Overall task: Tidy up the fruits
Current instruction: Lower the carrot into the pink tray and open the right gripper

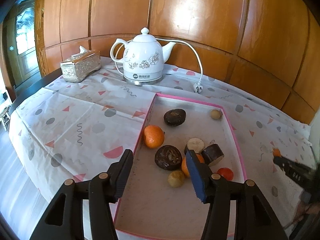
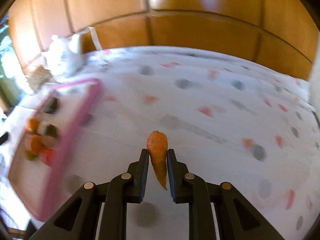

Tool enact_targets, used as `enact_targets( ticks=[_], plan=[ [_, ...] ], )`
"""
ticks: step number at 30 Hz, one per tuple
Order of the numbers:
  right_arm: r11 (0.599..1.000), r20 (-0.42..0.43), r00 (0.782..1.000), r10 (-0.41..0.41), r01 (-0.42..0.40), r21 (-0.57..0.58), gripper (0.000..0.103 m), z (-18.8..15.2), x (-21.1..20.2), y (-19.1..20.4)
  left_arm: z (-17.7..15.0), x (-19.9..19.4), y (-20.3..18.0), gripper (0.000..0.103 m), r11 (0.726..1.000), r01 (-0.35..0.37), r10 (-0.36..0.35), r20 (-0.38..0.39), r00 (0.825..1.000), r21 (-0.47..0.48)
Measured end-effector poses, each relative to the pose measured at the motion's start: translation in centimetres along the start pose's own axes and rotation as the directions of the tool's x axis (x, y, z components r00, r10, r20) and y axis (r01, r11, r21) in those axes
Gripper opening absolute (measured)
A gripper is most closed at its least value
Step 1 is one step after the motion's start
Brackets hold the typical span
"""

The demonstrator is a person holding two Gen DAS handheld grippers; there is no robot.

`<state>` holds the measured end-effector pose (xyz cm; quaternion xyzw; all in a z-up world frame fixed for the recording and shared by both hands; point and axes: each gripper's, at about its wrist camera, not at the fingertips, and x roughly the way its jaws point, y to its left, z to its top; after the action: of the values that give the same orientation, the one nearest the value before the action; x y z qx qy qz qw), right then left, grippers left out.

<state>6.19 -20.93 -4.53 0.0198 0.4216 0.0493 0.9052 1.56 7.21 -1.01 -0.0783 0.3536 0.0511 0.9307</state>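
One patterned tablecloth [image 1: 80, 116], wood-panelled wall [image 1: 200, 20].

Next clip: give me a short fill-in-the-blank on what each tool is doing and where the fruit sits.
1. The right tool is shut on a ____.
2. The left tool hovers open over the pink-edged ____.
3. Behind the tray stands a white ____ beside the tissue box.

Missing words: carrot; tray; kettle

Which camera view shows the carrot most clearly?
The right wrist view: the carrot sits sharp and central, clamped between the right tongs. The left wrist view shows only its orange end at the far right edge, ahead of those tongs.
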Motion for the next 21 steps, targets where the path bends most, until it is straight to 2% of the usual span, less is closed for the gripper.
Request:
enact_targets(
  ticks=[6,8,11,13,14,18,21],
  plan=[
    [0.981,0.030,0.986,0.162,-0.158,-0.109,0.018,4.1,-0.2,7.3,0.1,-0.3,0.5,0.067,1.000,-0.005,0.005,0.006,1.000,-0.013],
    [0.972,0.030,0.981,0.191,-0.185,-0.145,0.018,5.2,0.2,9.6,0.2,-0.3,0.8,0.069,1.000,-0.008,0.008,0.006,1.000,-0.016],
    [0.961,0.005,0.978,0.209,-0.204,-0.186,0.019,6.1,1.5,12.4,0.2,-0.4,1.1,0.075,1.000,-0.015,0.015,0.007,1.000,-0.025],
    [0.955,-0.027,0.974,0.223,-0.224,-0.194,0.024,6.3,2.8,13.5,0.2,-0.5,1.3,0.078,0.999,-0.025,0.025,0.010,1.000,-0.024],
    [0.956,-0.038,0.975,0.219,-0.222,-0.194,0.031,6.2,3.3,13.9,0.2,-0.5,1.4,0.078,0.999,-0.027,0.028,0.009,1.000,-0.023],
    [0.955,-0.044,0.973,0.225,-0.230,-0.186,0.036,5.5,3.6,14.5,0.1,-0.6,1.6,0.082,0.999,-0.035,0.035,0.012,0.999,-0.028],
    [0.956,-0.026,0.977,0.213,-0.214,-0.199,0.036,4.6,2.8,14.6,0.2,-0.8,1.6,0.087,0.999,-0.038,0.039,0.024,0.999,-0.035]
  ],
)
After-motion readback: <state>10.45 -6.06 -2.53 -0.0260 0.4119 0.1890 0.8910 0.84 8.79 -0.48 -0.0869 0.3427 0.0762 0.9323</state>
